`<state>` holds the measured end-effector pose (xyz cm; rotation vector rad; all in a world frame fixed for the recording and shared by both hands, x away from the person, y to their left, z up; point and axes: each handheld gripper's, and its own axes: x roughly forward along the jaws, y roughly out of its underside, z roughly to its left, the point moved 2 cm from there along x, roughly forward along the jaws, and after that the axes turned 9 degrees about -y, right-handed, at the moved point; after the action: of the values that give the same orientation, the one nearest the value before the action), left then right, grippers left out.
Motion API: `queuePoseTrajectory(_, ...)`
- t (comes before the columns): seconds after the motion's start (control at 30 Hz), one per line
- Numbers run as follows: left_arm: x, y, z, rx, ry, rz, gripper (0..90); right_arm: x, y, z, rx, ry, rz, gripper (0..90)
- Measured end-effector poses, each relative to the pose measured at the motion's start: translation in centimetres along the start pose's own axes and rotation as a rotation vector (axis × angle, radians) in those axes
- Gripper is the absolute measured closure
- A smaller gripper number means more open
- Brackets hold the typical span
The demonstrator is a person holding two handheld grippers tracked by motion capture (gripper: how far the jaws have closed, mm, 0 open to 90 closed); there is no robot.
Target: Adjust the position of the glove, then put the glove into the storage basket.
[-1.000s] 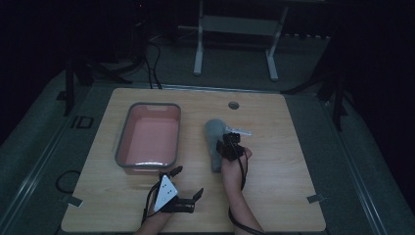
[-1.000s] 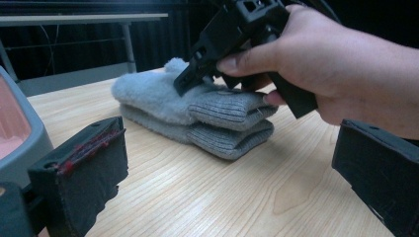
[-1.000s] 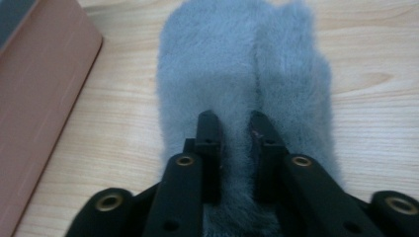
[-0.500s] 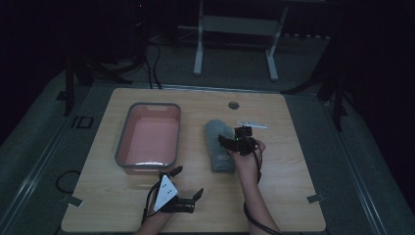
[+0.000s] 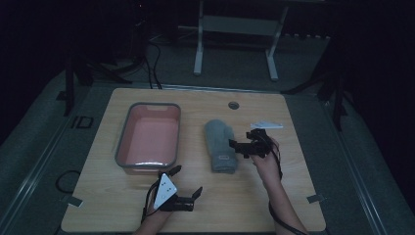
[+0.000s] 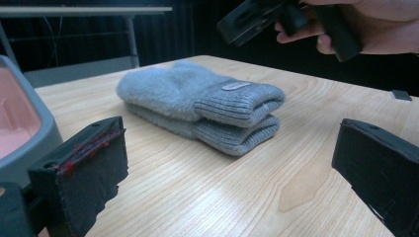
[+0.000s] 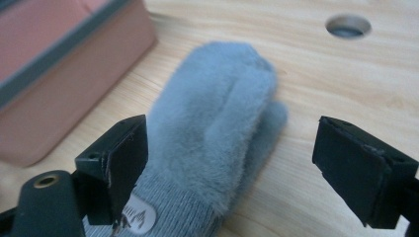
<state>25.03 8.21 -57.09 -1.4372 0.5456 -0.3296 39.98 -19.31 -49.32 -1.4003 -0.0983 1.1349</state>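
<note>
My right gripper (image 5: 243,145) sits right of centre in the high view, jaws spread wide and holding nothing, just beside the grey mittens (image 5: 219,145), which lie stacked flat on the table (image 5: 293,205) at mid-frame. My left gripper (image 5: 187,186) rests low, at the bottom centre-left, jaws also wide and empty. The pink tub (image 5: 148,138) stands left of the mittens, apart from them.

Mittens (image 7: 217,133) under right gripper (image 7: 232,163): grey fuzzy fleece, ribbed knit cuffs (image 6: 237,106), small smooth label (image 6: 235,86). Table (image 6: 207,187): pale wood grain, smooth satin. Tub (image 7: 64,64) to its left: matt pink plastic, grey rim. Jaw pads matt black, look rubbery.
</note>
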Motion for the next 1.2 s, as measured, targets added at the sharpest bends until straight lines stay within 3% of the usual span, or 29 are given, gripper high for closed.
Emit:
queuePoseTrajectory(0.2, 0.6, -0.2, -0.4, 0.040, -0.022, 0.070, 0.8, -1.6, 1.0, -1.0, -0.110, -0.021, -0.057, 13.9)
queuePoseTrajectory(0.23, 0.7, -0.2, -0.6, 0.048, -0.028, 0.095, 0.8, -1.6, 1.0, -1.0, -0.110, -0.021, -0.057, 13.9)
queuePoseTrajectory(0.27, 1.1, -0.3, -0.8, 0.045, -0.027, 0.148, 0.8, -1.9, 1.2, -1.0, -0.121, -0.025, -0.061, 13.9)
queuePoseTrajectory(0.3, 1.1, -0.3, -0.8, 0.045, -0.027, 0.148, 0.8, -2.4, 1.5, -1.0, -0.122, -0.018, -0.033, 14.5)
queuePoseTrajectory(0.37, 1.6, -0.9, -1.1, 0.019, -0.021, 0.205, 0.8, -2.9, 1.9, -1.0, -0.090, -0.037, -0.033, 16.0)
queuePoseTrajectory(0.43, 1.8, -1.3, -1.3, 0.014, -0.010, 0.226, 0.8, -3.0, 2.0, -1.0, -0.079, -0.053, -0.027, 16.0)
queuePoseTrajectory(0.47, 1.9, -1.7, -1.3, 0.007, 0.002, 0.223, 0.9, -3.2, 2.4, -1.0, -0.086, -0.051, -0.020, 16.0)
queuePoseTrajectory(0.57, 2.6, -3.3, -1.4, -0.062, 0.055, 0.221, 0.8, -3.3, 2.7, -1.2, -0.097, -0.045, -0.039, 16.0)
queuePoseTrajectory(0.63, 2.9, -3.9, -1.4, -0.079, 0.072, 0.207, 0.8, -3.3, 2.9, -1.5, -0.110, -0.051, -0.043, 15.9)
queuePoseTrajectory(0.7, 3.6, -4.7, -1.2, -0.078, 0.066, 0.204, 0.8, -3.1, 3.0, -1.7, -0.121, -0.057, -0.050, 14.1)
queuePoseTrajectory(0.8, 4.7, -5.6, -0.5, -0.121, 0.079, 0.209, 0.8, -2.9, 2.9, -1.7, -0.117, -0.060, -0.030, 14.3)
queuePoseTrajectory(0.87, 5.1, -5.9, -0.3, -0.121, 0.071, 0.214, 0.8, -2.7, 2.7, -1.6, -0.121, -0.049, -0.035, 13.6)
queuePoseTrajectory(0.93, 6.1, -6.6, 0.0, -0.106, 0.035, 0.219, 0.9, -2.4, 2.6, -1.3, -0.145, -0.021, -0.016, 13.3)
queuePoseTrajectory(0.97, 6.5, -6.8, 0.0, -0.103, 0.026, 0.225, 0.9, -2.2, 2.5, -1.2, -0.147, -0.035, -0.015, 13.2)
queuePoseTrajectory(1.0, 6.5, -6.8, 0.0, -0.103, 0.026, 0.225, 1.0, -2.2, 2.5, -1.2, -0.147, -0.035, -0.015, 13.2)
queuePoseTrajectory(1.03, 7.0, -7.0, 0.0, -0.103, 0.023, 0.238, 3.2, -1.7, 2.2, -1.1, -0.122, -0.073, 0.002, 13.0)
queuePoseTrajectory(1.07, 7.9, -7.2, -0.1, -0.100, 0.000, 0.257, 4.6, -1.4, 2.0, -1.1, -0.098, -0.080, 0.005, 13.1)
queuePoseTrajectory(1.2, 9.8, -7.1, -0.4, -0.113, -0.026, 0.292, 6.3, -0.5, 1.3, -1.4, -0.031, -0.112, -0.008, 13.7)
